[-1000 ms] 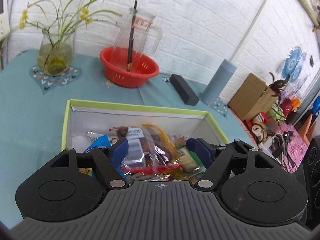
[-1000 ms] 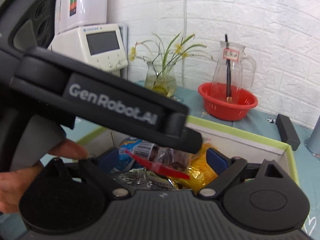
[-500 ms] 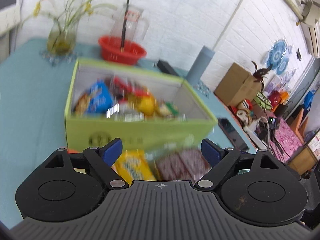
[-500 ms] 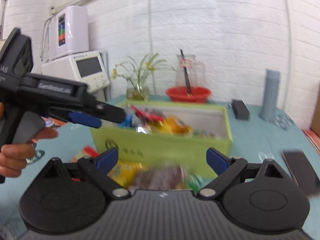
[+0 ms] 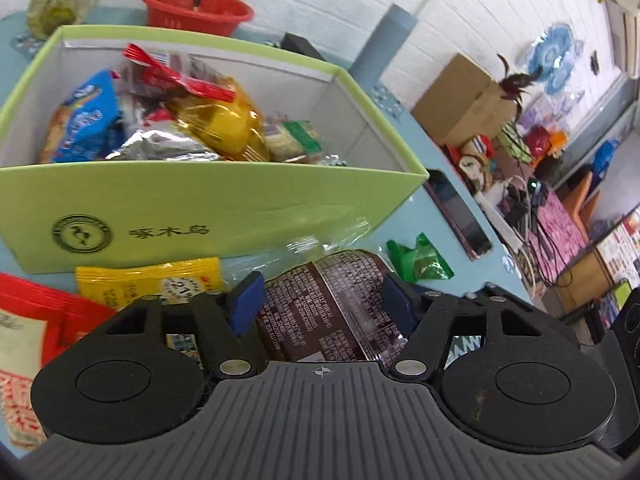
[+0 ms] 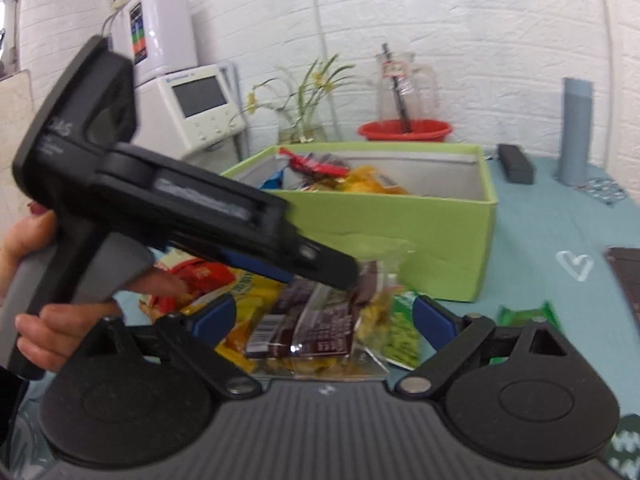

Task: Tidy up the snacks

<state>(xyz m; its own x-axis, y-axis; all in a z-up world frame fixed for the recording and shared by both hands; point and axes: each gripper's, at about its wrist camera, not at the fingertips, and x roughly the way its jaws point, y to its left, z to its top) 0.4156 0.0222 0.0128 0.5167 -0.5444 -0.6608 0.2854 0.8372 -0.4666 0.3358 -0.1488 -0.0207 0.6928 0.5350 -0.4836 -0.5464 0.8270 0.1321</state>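
Observation:
A light green box [image 5: 200,200] [image 6: 400,232] on the blue table holds several snack packets. In front of it lie loose snacks: a brown printed packet [image 5: 328,304] [image 6: 316,320], a yellow packet [image 5: 152,280], a red packet [image 5: 36,320] and a green candy [image 5: 420,260] [image 6: 524,314]. My left gripper [image 5: 322,304] [image 6: 352,276] points down at the brown packet, its jaws closing with the packet between the blue pads, which touch both its sides. My right gripper [image 6: 324,316] hovers open just above the same pile, touching nothing.
A dark phone [image 5: 460,216] lies right of the box. Behind the box stand a red basket [image 6: 404,130], a flower vase [image 6: 304,128], a black case [image 6: 516,164] and a grey-blue cylinder [image 6: 576,128]. A hand [image 6: 60,328] holds the left gripper's handle.
Both grippers drew back from over the box and dropped to the snacks in front of it. The left jaws widened, then narrowed around the brown packet. The right stayed open.

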